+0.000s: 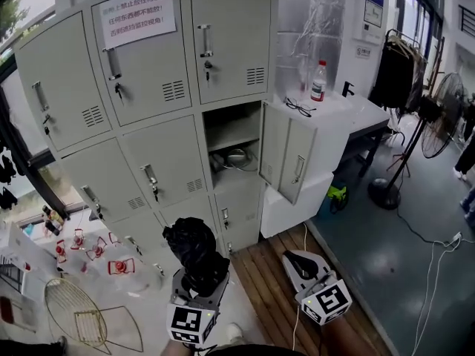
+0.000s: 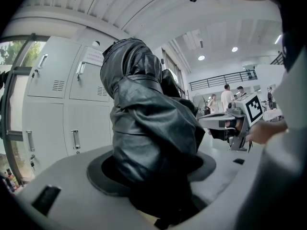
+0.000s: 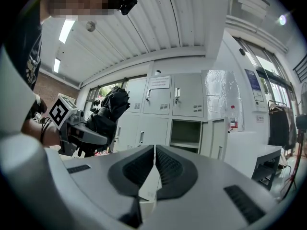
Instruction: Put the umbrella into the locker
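A black folded umbrella [image 1: 194,249] stands upright in my left gripper [image 1: 197,274], low in the head view and in front of the grey lockers. In the left gripper view the umbrella [image 2: 144,128] fills the middle, and my left gripper [image 2: 153,174] is shut on its lower end. One locker [image 1: 233,143] stands open, its door [image 1: 286,159] swung out to the right, with a shelf and some cables inside. My right gripper [image 1: 294,262] hangs to the right of the umbrella, and its pads [image 3: 144,164] meet with nothing between them. The open locker [image 3: 186,134] lies straight ahead of it.
A paper notice [image 1: 139,15] hangs on an upper locker door. A water bottle [image 1: 318,81] and glasses [image 1: 298,107] rest on the white counter [image 1: 356,110] to the right. A standing fan [image 1: 443,116] and coat rack [image 1: 397,73] are further right. A wire basket [image 1: 78,310] lies at the lower left.
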`<state>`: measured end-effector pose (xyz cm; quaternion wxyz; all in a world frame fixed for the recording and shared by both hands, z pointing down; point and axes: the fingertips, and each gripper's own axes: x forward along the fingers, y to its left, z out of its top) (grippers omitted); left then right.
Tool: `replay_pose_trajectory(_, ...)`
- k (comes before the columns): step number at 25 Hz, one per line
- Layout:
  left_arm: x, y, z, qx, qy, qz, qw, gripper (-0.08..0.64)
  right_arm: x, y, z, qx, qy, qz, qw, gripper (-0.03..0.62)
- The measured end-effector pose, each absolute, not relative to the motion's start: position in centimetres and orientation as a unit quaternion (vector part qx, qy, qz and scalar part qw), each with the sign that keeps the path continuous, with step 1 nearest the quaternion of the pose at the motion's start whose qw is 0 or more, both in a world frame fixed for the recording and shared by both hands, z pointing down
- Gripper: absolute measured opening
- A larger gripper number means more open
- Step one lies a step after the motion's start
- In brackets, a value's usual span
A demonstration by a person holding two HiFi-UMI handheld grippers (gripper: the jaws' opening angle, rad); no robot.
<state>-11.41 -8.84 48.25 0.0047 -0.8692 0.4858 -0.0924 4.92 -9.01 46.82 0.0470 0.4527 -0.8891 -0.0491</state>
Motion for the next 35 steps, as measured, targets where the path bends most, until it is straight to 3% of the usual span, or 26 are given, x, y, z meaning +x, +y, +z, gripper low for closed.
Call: replay_pose_trajectory(35, -17.7, -19.6, 47.4, -0.887, 0.458, -0.063, 0.008, 0.304, -2.1, -17.9, 44.4, 0.482, -0.872, -0.06, 0.064, 0.035)
